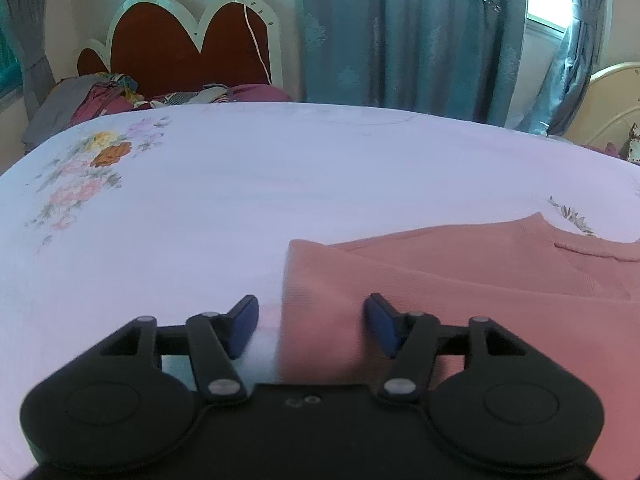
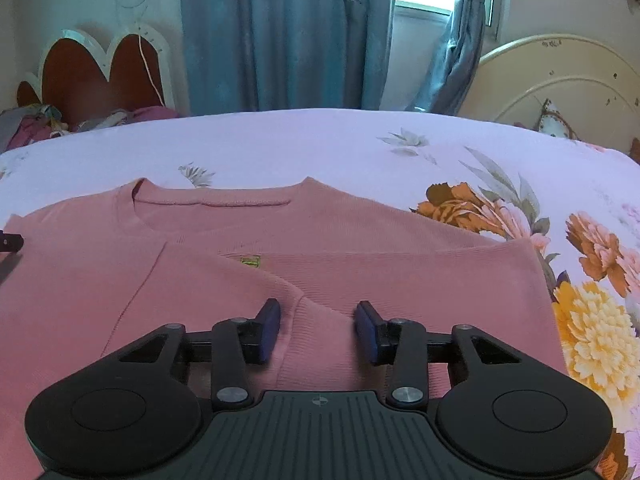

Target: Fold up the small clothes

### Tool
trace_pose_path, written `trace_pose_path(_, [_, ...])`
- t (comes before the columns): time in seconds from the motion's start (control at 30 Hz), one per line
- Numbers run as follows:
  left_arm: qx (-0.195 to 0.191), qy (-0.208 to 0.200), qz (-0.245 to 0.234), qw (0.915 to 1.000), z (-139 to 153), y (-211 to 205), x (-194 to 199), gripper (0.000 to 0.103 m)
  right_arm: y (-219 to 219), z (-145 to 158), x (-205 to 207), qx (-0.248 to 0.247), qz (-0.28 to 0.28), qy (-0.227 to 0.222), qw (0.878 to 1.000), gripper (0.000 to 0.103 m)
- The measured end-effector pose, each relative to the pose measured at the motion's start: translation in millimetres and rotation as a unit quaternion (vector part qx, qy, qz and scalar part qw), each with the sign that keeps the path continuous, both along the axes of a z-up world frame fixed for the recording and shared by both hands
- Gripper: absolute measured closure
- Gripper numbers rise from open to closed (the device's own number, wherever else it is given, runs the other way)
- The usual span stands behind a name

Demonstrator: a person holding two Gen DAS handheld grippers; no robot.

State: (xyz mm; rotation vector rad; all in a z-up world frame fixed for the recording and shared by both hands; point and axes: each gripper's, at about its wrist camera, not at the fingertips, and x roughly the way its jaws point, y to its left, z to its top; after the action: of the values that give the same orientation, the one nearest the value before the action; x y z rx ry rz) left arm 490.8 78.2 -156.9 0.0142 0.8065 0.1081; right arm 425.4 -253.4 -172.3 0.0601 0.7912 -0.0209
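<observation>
A pink knit sweater (image 2: 360, 272) lies flat on the bed, neckline away from me, with both sleeves folded in across its front. A small yellow-green label (image 2: 250, 261) shows between the sleeves. My right gripper (image 2: 316, 330) is open, low over the sleeve cuff at the sweater's middle. My left gripper (image 1: 310, 326) is open over the sweater's left folded edge (image 1: 440, 280), one finger above the sheet, the other above pink cloth. A bit of the left gripper (image 2: 10, 242) shows at the left border of the right wrist view.
The bed has a pale lilac sheet (image 1: 260, 168) with flower prints (image 2: 592, 280). A pile of mixed clothes (image 1: 120, 98) lies at the far left by a red headboard (image 1: 172, 48). Blue curtains (image 1: 400, 32) and a cream headboard (image 2: 560, 84) stand behind the bed.
</observation>
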Motion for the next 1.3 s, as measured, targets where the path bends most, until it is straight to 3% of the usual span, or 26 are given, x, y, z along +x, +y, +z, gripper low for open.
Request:
trace_pose_path(0.13, [-0.002,0.005,0.006,1.0000,7.4,0.9,-6.1,0.049,-0.8,11.7,-14.6,0.012,-0.010,-0.017,1.000,0.063])
trace_pose_path(0.3, [-0.010,-0.010,-0.011,0.9998,22.7,-4.2,-37.0,0.050,11.4,31.2,-42.5,0.021,0.025,-0.032,0.999,0.063])
trace_pose_path(0.5, [-0.015,-0.013,-0.050,0.9985,31.6,-17.1,-81.0,0.050,19.1,20.8,-66.6,0.020,0.042,-0.004,0.999,0.063])
trace_pose_path(0.6, [-0.010,-0.001,-0.063,0.9980,25.1,-23.1,-98.4,0.050,9.2,8.5,-75.4,0.028,0.030,0.008,0.999,0.063])
trace_pose_path(0.7, [-0.005,0.023,-0.059,0.9979,11.2,-21.9,-106.8,0.050,6.6,17.5,-81.4,0.038,0.020,0.006,0.999,0.062])
trace_pose_path(0.77, [0.001,0.016,-0.062,0.9980,9.7,-21.5,-112.1,0.049,6.2,23.4,-88.1,0.031,0.019,-0.009,0.999,0.063])
trace_pose_path(0.9, [-0.009,0.020,-0.051,0.9984,13.2,-20.3,-115.3,0.050,-3.5,14.2,-91.1,0.028,0.008,0.024,0.999,0.063])
trace_pose_path(1.17, [-0.028,0.020,-0.058,0.9977,27.0,-31.9,-150.4,0.048,-34.8,40.2,-135.2,0.067,0.022,-0.006,0.998,0.062])
trace_pose_path(1.3, [-0.035,0.016,-0.060,0.9975,36.0,-39.2,-176.1,0.041,-42.6,51.5,-159.5,0.072,0.045,-0.012,0.996,0.062])
